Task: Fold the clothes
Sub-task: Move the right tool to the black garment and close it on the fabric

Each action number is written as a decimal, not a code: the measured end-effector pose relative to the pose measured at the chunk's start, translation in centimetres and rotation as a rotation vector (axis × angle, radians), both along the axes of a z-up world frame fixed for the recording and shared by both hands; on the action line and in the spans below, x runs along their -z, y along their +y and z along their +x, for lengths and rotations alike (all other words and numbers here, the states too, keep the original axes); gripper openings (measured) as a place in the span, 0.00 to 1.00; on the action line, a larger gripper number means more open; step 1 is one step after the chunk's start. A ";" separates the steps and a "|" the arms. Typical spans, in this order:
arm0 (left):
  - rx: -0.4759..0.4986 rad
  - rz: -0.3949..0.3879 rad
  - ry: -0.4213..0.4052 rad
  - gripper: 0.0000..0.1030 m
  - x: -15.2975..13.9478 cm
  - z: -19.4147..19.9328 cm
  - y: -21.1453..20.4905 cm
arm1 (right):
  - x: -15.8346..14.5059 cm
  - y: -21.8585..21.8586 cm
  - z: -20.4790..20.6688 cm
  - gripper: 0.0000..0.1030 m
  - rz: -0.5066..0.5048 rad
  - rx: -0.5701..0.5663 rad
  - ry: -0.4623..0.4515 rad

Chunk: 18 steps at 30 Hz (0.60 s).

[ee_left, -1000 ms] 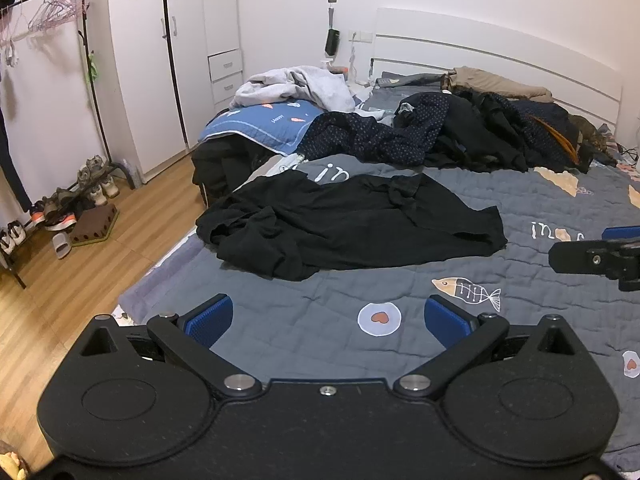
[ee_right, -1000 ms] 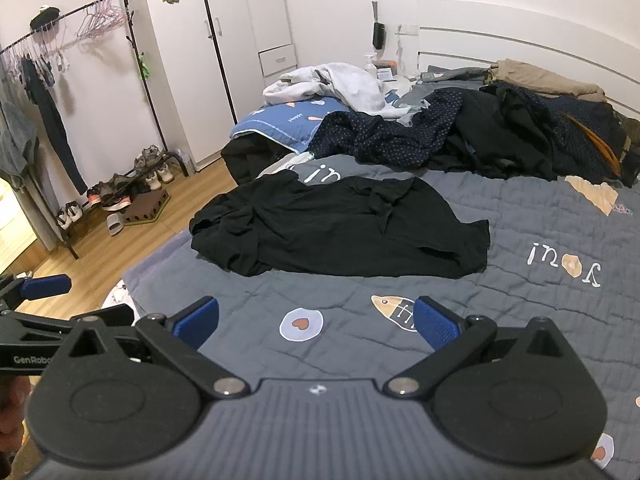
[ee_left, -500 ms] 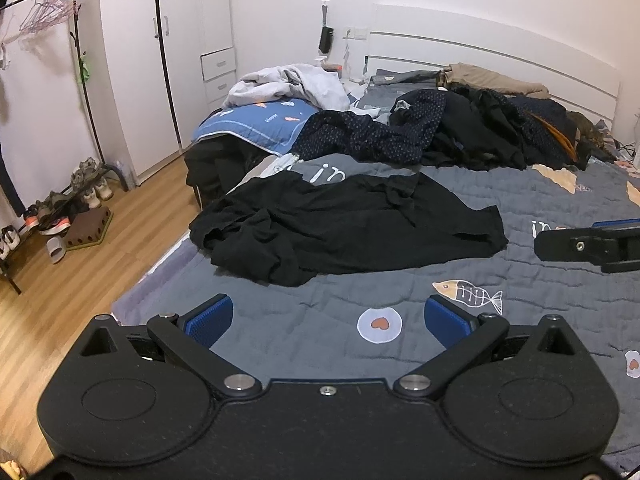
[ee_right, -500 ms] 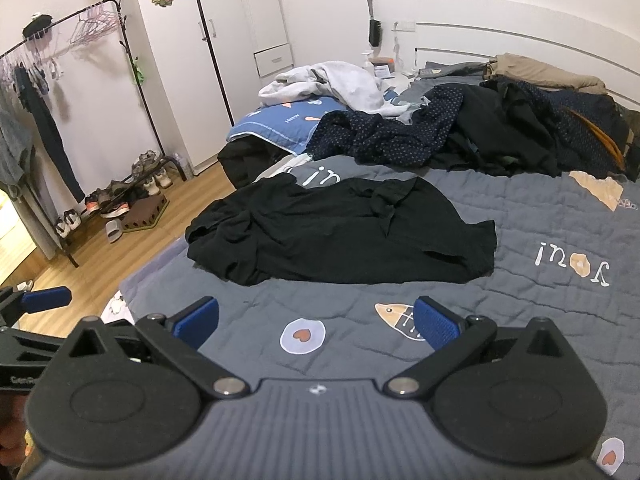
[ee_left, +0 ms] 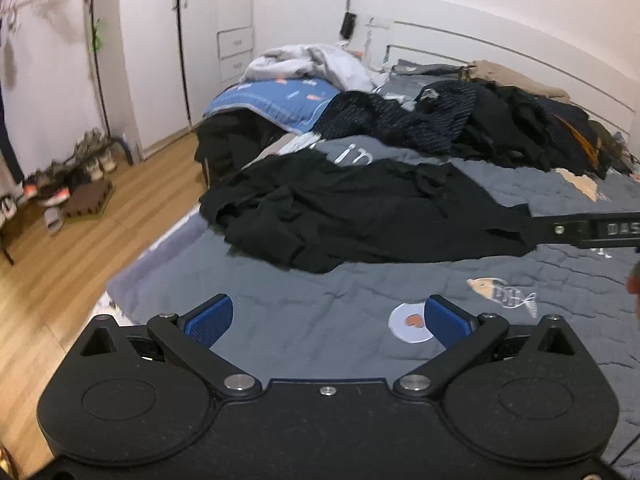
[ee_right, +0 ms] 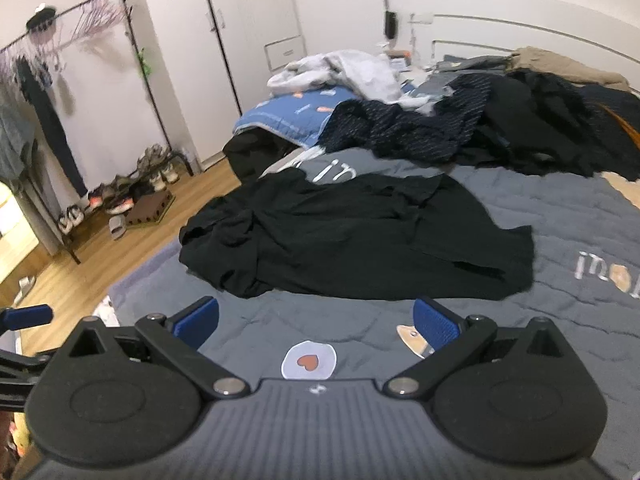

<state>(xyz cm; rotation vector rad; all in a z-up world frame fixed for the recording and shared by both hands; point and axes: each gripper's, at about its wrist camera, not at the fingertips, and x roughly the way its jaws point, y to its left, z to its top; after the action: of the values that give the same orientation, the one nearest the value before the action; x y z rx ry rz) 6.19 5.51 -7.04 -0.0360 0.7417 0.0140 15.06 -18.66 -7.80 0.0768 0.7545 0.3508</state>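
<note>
Left wrist view: left gripper (ee_left: 327, 320) has its jaws spread wide with nothing between the blue pads, hovering over bare grey quilted bedspread (ee_left: 304, 320) at the foot of the bed, short of the cloth. Probably a pre-grasp stance: wide enough to take a bunched hem. Right gripper (ee_right: 316, 322) is the same, jaws fully apart and empty, over the heart patch (ee_right: 308, 361) printed on the quilt. In the left view its black finger reaches in from the right edge and sits at the near right corner of the garment; can't tell if it touches. The crumpled black garment (ee_right: 352, 236) is the task item. It lies mid-bed, spread roughly flat across the bed's width, with its left end bunched into a lump near the bed edge and its right end flatter. I read that as laid out singly for folding, apart from the rest; nothing is folded yet. Judgement: the grippers are lining up on the near hem, one per corner, and the bunched left side will need pulling flat first. Beyond it, a pile of dark clothes (ee_left: 500, 128) is heaped toward the white headboard (ee_left: 520, 52), with a blue patterned quilt (ee_left: 272, 100) and a pale grey garment (ee_left: 304, 64) on the far left, likely the waiting queue. Off the bed to the left: wood floor (ee_left: 48, 272), clothes rack with shoes underneath (ee_right: 120, 196).
</note>
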 end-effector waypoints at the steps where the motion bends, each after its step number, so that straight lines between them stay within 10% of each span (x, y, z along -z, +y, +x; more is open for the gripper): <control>1: -0.008 0.002 0.006 1.00 0.5 0.2 0.6 | 0.9 0.5 0.9 1.00 -0.001 -0.008 0.008; 18: -0.126 -0.071 0.077 1.00 8.2 1.0 7.9 | 13.3 11.0 12.8 0.97 0.087 -0.151 0.036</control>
<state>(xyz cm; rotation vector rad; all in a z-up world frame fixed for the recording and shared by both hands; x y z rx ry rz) 7.20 13.41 -15.26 -0.1503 0.8157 0.1099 27.81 -7.66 -21.09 0.1084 0.7825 0.5275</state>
